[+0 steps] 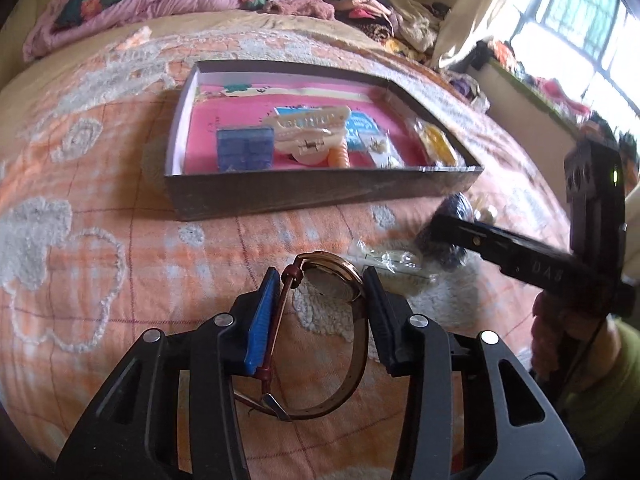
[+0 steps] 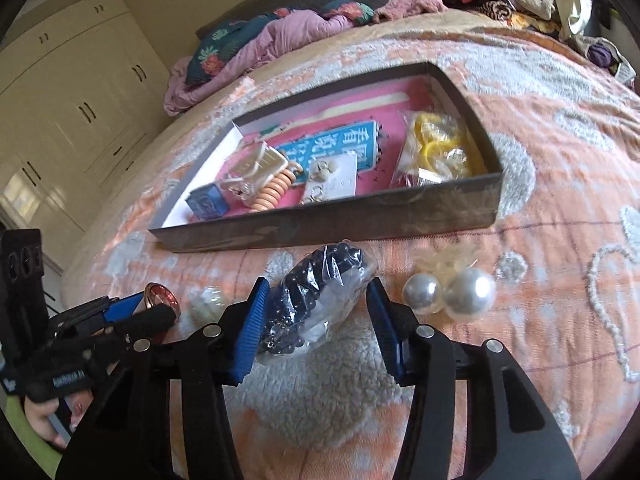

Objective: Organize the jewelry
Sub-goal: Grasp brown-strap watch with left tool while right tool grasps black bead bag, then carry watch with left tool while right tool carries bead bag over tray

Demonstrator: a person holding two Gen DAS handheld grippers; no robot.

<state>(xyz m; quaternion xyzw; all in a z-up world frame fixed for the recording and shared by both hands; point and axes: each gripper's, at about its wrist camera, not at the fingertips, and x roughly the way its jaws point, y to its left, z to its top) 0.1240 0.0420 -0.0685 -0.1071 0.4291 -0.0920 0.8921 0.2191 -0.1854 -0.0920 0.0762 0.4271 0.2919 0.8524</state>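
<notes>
Right wrist: box [image 2: 332, 224] edge just beyond bead bag [image 2: 316, 300]

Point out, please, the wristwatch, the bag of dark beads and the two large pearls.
wristwatch [image 1: 334, 282]: left wrist view, on its round case.
bag of dark beads [image 2: 316, 300]: right wrist view, on the middle of the bag.
two large pearls [image 2: 470, 294]: right wrist view, on the right-hand pearl.
</notes>
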